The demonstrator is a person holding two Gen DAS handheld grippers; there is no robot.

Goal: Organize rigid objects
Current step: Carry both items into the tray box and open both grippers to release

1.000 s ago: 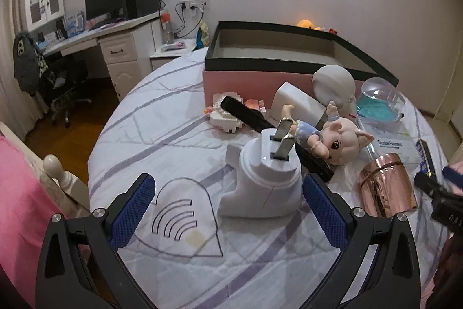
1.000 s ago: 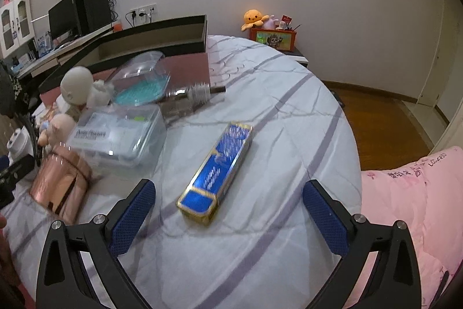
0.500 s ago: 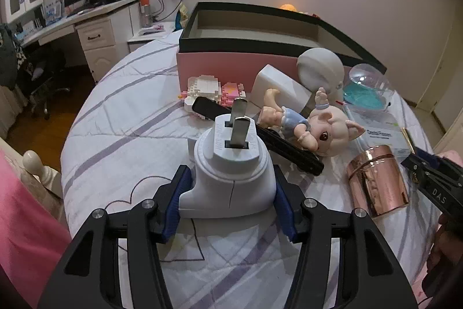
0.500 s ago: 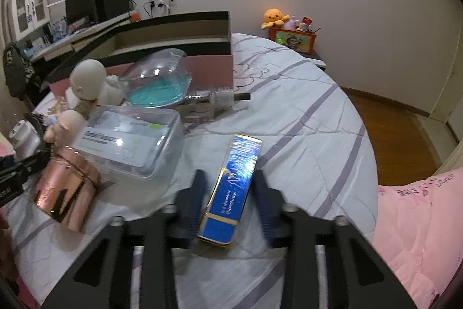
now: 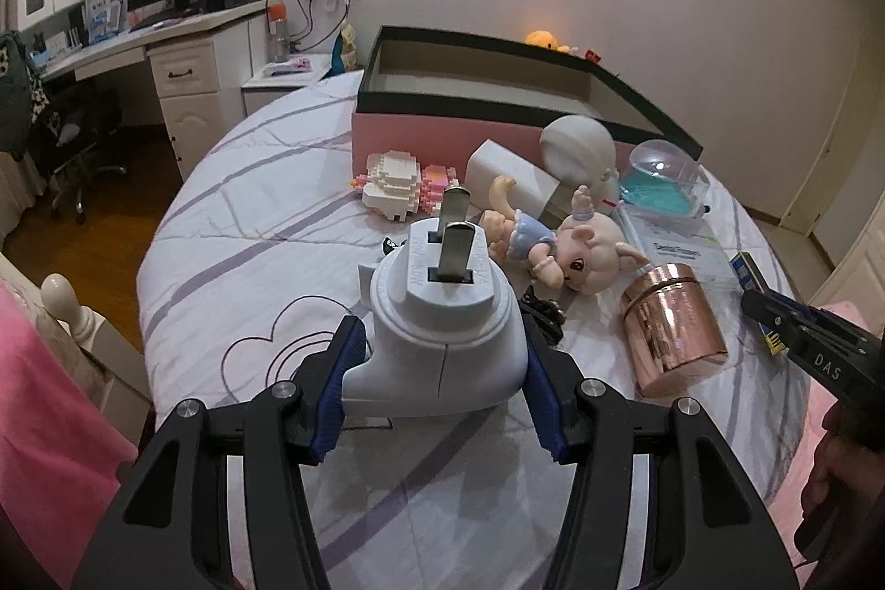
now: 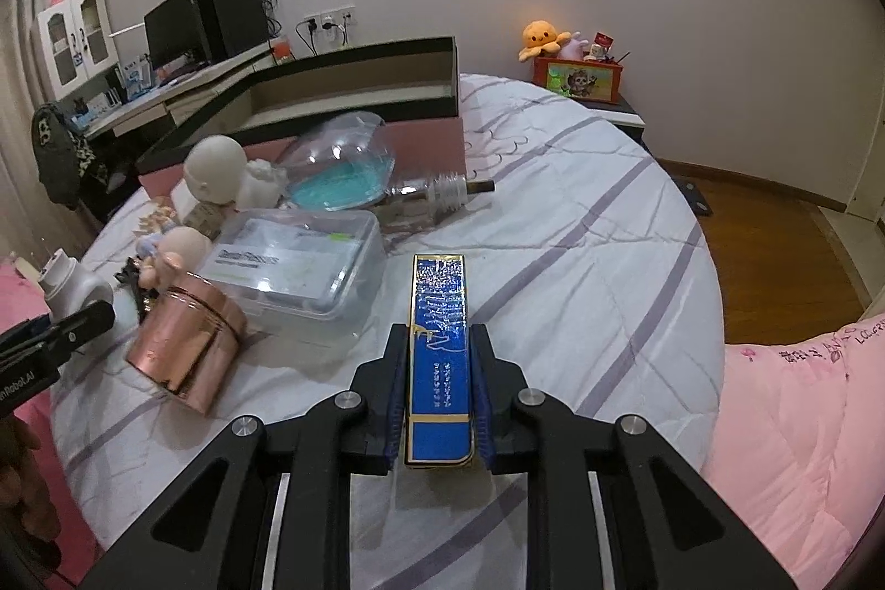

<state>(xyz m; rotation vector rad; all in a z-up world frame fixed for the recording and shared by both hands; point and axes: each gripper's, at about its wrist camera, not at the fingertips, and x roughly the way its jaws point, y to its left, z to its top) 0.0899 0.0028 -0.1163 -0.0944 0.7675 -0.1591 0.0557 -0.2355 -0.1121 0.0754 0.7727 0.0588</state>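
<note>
My left gripper (image 5: 440, 341) is shut on a white plug adapter (image 5: 437, 313), whose two metal prongs point away from me, just above the bedspread. In the right wrist view, my right gripper (image 6: 440, 341) is shut on a long blue box with gold edges (image 6: 440, 313), its pads pressing both long sides. Behind the clutter stands a large open pink box with a dark rim (image 5: 498, 92). Each gripper shows at the edge of the other's view: the right one (image 5: 774, 313) and the left one (image 6: 83, 319).
On the striped round bed lie a copper tin (image 5: 672, 330), a pig doll (image 5: 581, 252), a white and pink block toy (image 5: 398, 186), a bald doll head (image 5: 575, 142), a clear dome (image 5: 664, 181), a clear plastic case (image 6: 293, 258) and a glass bottle (image 6: 442, 197). A desk stands far left.
Both grippers went from wide open to shut, the left on the plug adapter and the right on the blue box. Both things now sit a little higher off the bedspread.
</note>
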